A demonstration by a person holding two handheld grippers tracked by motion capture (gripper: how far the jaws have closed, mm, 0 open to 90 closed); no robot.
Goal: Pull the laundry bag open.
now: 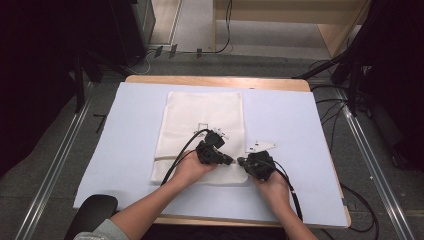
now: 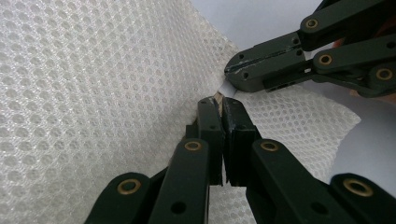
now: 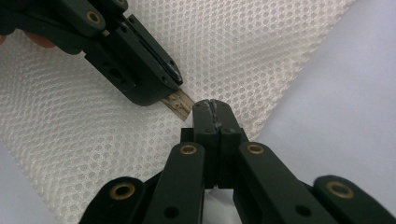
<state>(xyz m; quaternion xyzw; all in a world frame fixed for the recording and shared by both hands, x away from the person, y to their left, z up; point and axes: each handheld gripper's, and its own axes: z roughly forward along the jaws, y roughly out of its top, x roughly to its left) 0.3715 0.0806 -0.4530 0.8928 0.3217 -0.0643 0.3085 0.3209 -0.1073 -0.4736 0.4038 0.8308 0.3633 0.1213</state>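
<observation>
On the tabletop (image 1: 135,100), the mesh bag (image 1: 200,120) runs lengthwise away from both grippers: left gripper (image 2: 220,105) and right gripper (image 3: 212,106), tip to tip, each clamped on its near edge.

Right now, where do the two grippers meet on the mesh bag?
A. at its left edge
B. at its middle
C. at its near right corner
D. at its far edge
C: both grippers pinch shut side by side at the near right corner of the mesh bag.
</observation>
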